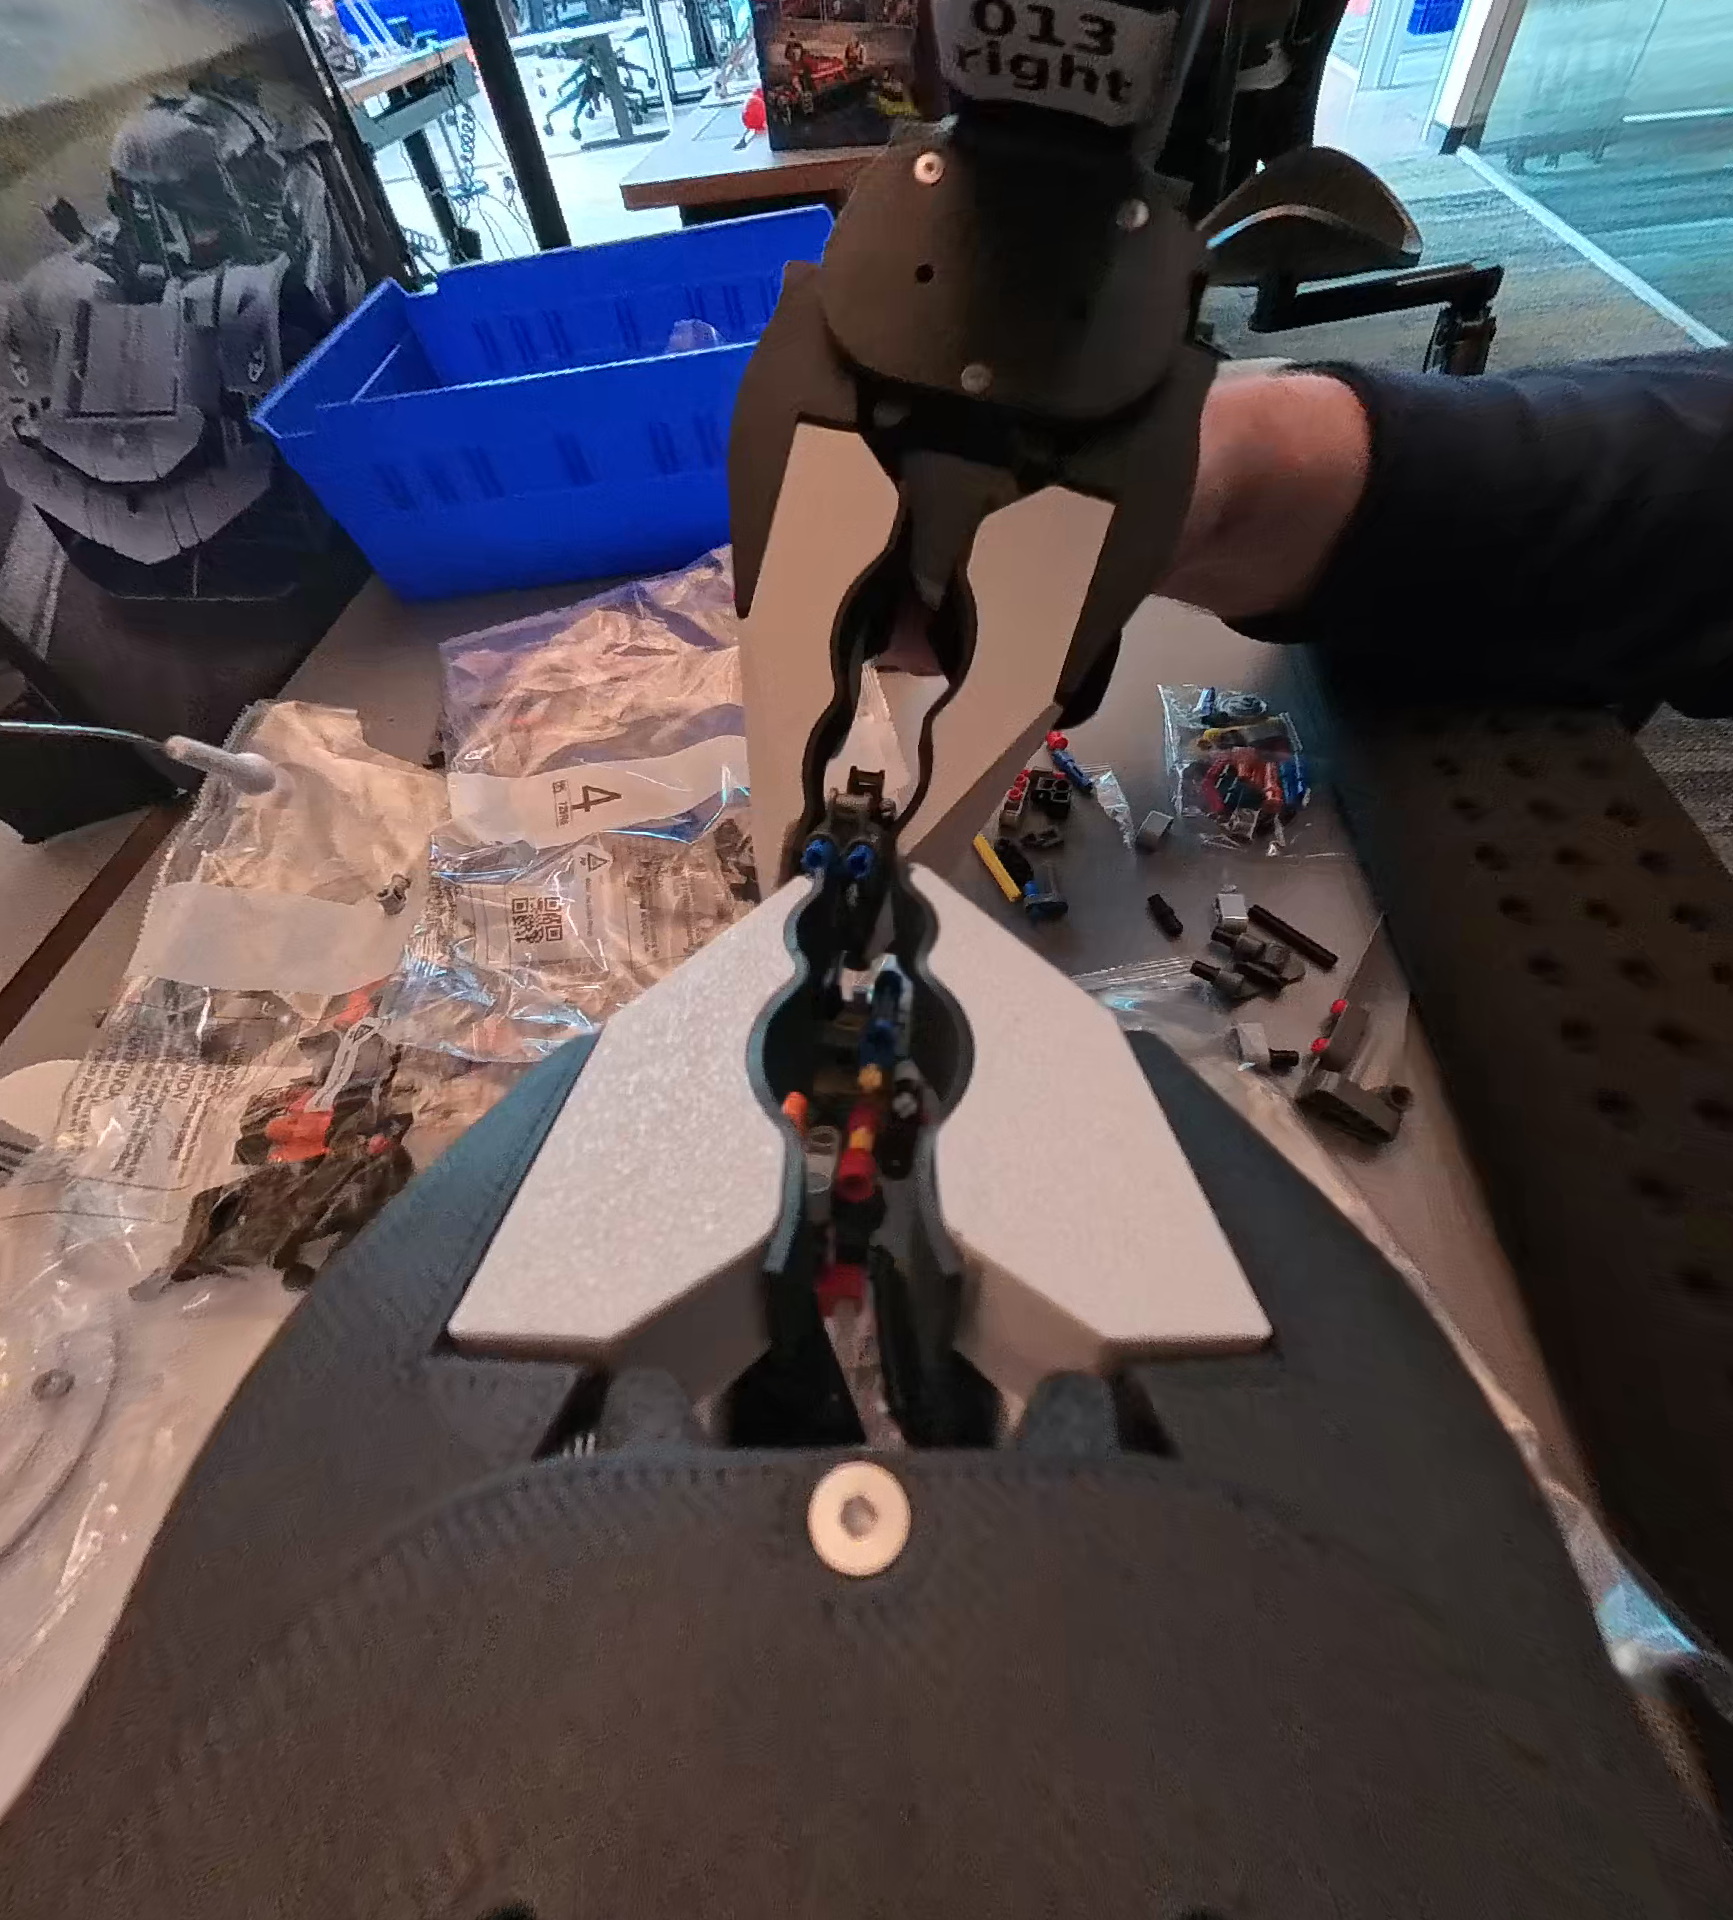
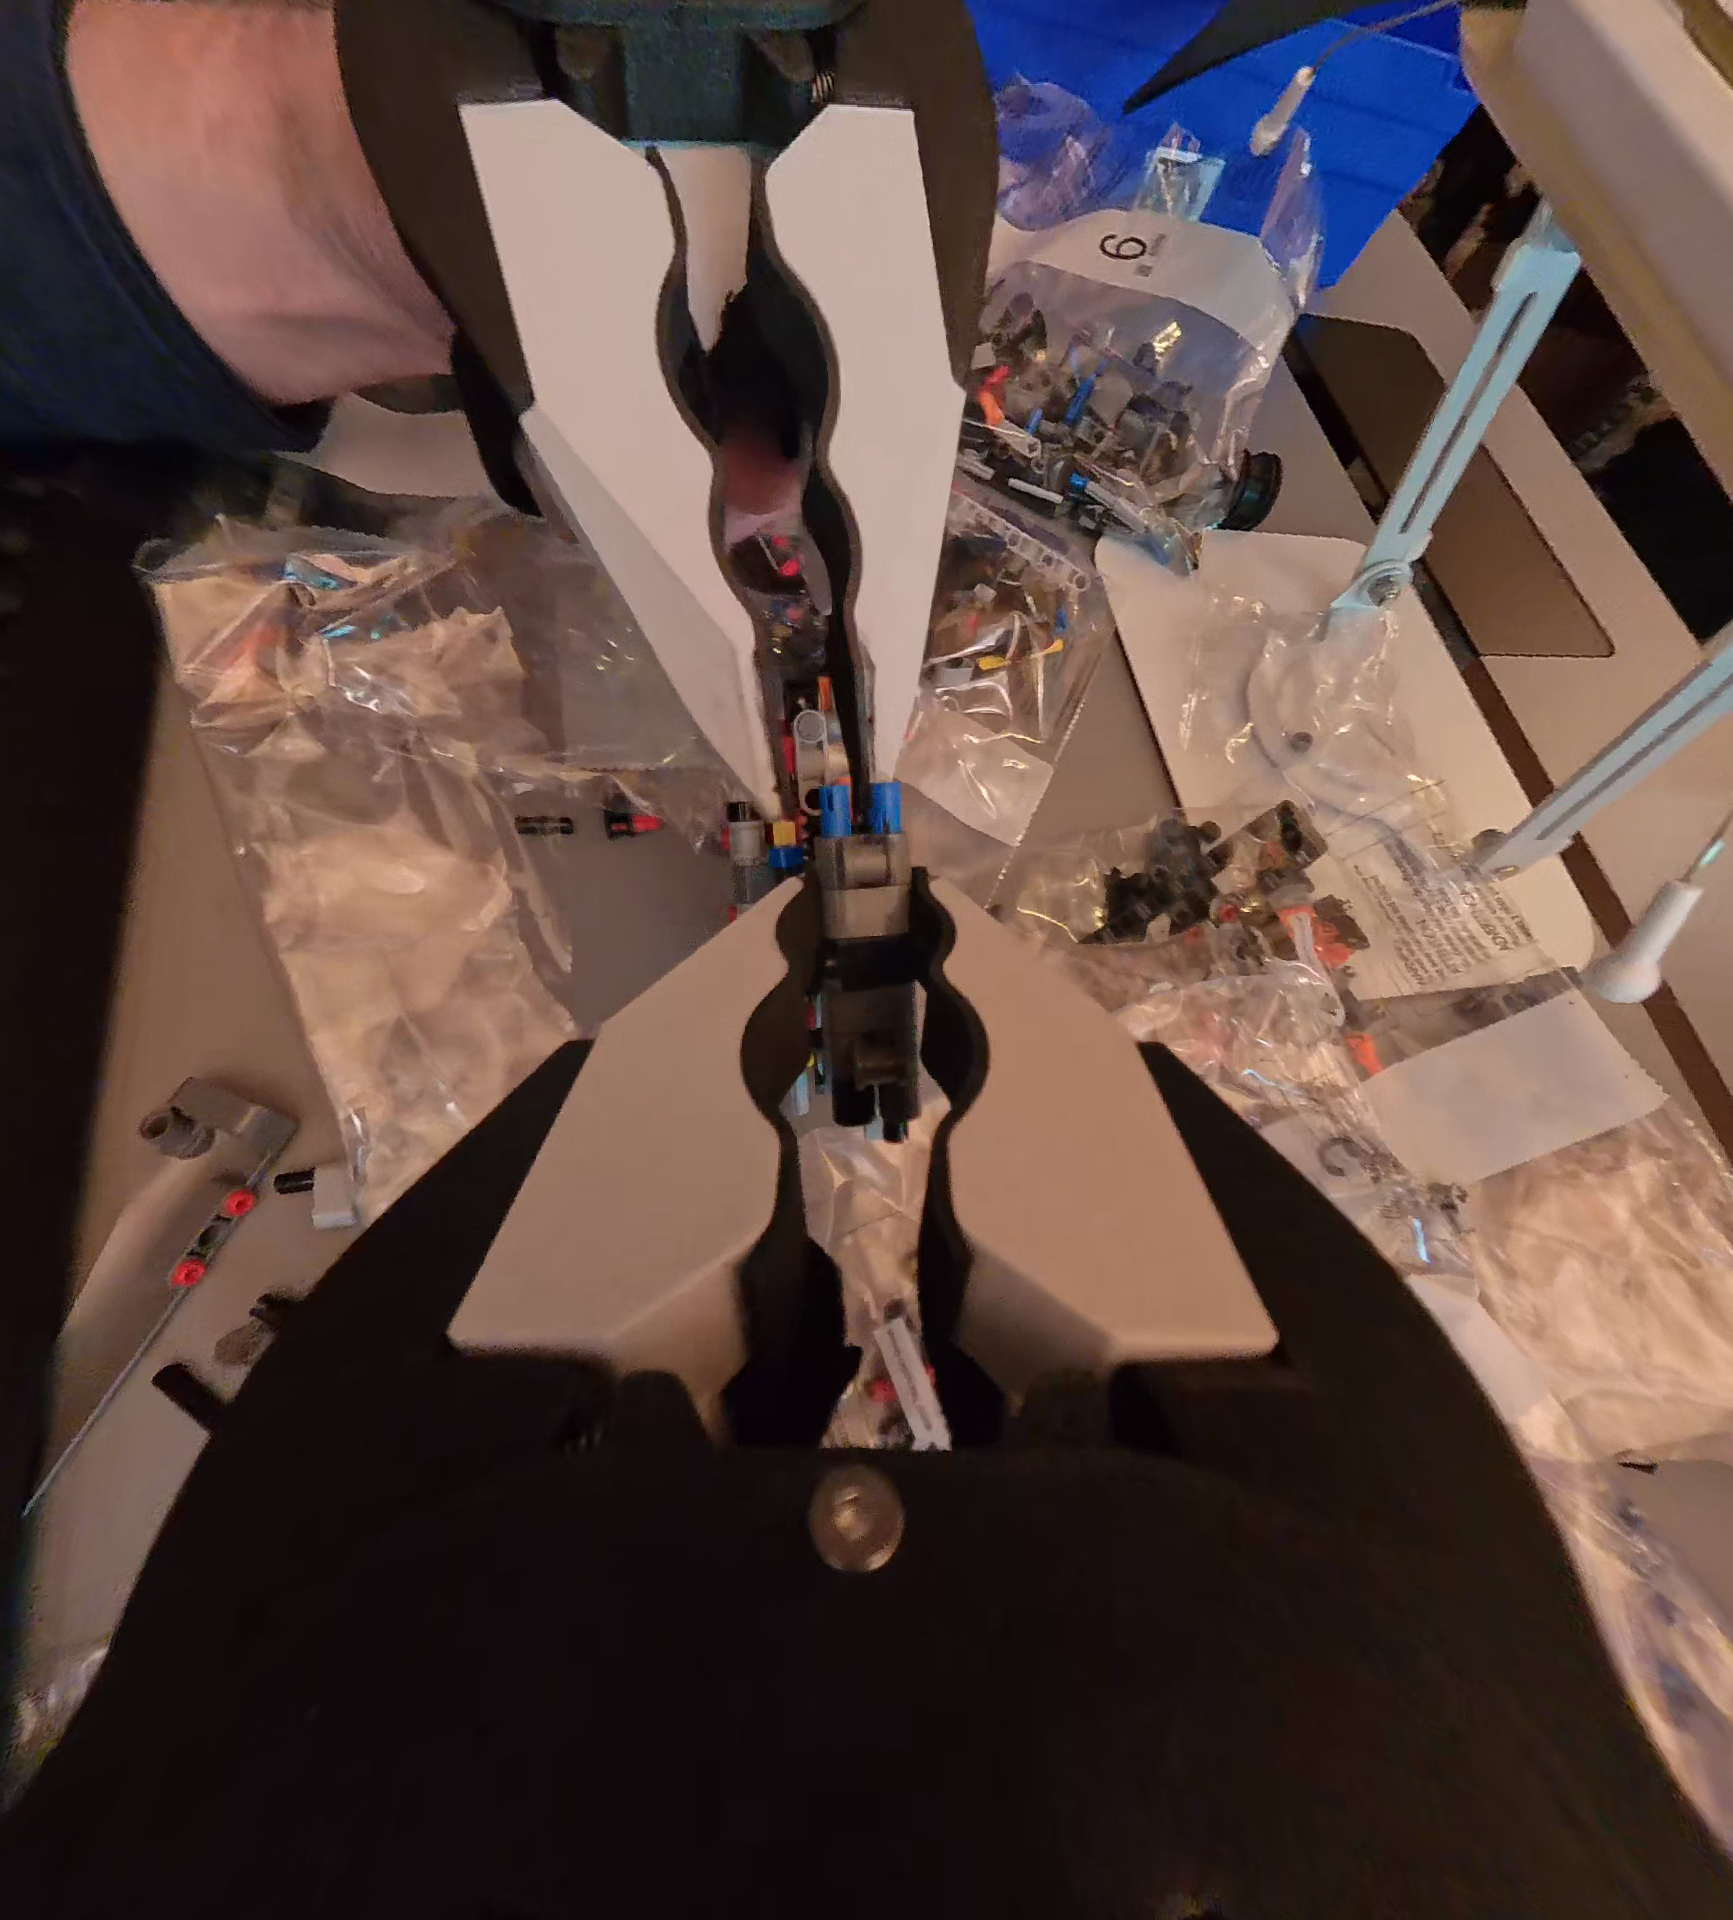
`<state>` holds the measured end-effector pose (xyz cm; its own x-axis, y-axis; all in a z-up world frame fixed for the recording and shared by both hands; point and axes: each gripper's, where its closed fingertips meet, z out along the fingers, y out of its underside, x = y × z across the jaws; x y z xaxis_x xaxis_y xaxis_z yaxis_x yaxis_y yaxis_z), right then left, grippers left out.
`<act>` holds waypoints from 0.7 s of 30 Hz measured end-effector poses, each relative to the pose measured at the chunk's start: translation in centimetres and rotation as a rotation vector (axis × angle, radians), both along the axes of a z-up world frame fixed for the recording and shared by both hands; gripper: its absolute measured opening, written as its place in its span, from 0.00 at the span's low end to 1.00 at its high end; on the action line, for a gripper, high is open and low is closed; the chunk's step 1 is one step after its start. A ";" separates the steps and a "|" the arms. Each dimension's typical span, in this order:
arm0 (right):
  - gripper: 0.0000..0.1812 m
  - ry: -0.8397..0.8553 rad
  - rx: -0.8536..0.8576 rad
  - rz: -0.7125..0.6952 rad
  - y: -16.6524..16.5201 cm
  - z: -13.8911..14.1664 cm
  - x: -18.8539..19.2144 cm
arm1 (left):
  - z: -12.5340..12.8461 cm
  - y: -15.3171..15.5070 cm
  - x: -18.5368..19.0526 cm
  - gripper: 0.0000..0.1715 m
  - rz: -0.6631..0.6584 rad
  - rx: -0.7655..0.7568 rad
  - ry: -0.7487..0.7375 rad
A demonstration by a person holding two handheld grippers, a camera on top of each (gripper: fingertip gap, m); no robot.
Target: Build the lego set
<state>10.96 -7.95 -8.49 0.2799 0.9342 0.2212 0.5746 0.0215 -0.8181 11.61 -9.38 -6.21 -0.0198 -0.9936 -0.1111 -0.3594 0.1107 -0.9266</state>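
Observation:
My left gripper (image 1: 854, 883) is shut on a black lego sub-assembly (image 1: 857, 1101) with red, blue and orange pins, held lengthwise between its fingers. My right gripper (image 1: 846, 805) comes in from the far side, tip to tip with the left. In the right wrist view my right gripper (image 2: 862, 883) is shut on a small grey and black piece (image 2: 867, 935) with two blue pins (image 2: 857, 810) pointing forward. The pins touch the end of the sub-assembly (image 2: 810, 743) held in the left gripper (image 2: 820, 800). Both are held above the table.
Clear bags of parts (image 1: 581, 810) lie under and left of the grippers. Loose pieces (image 1: 1246, 945) and a small bag (image 1: 1236, 774) lie to the right beside a dark perforated mat (image 1: 1620, 987). A blue bin (image 1: 550, 416) stands behind. A person's hand (image 1: 1267, 488) holds the right gripper. Less than 4 cm separates the two grippers' tips.

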 end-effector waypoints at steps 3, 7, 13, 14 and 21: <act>0.07 -0.004 0.030 -0.019 0.2 0.3 -0.1 | 0.0 0.1 0.2 0.07 0.008 -0.032 -0.008; 0.07 -0.040 0.089 -0.057 0.8 0.4 0.0 | -0.2 0.3 0.4 0.07 0.034 -0.063 0.004; 0.07 -0.102 0.259 -0.116 1.6 1.3 0.2 | 1.0 0.7 0.3 0.07 0.043 -0.224 -0.083; 0.07 -0.116 0.294 -0.128 1.8 1.4 0.2 | 1.3 0.8 0.1 0.07 0.042 -0.263 -0.106; 0.07 -0.199 0.426 -0.169 2.4 1.6 0.5 | 1.4 1.4 0.0 0.04 0.065 -0.395 -0.141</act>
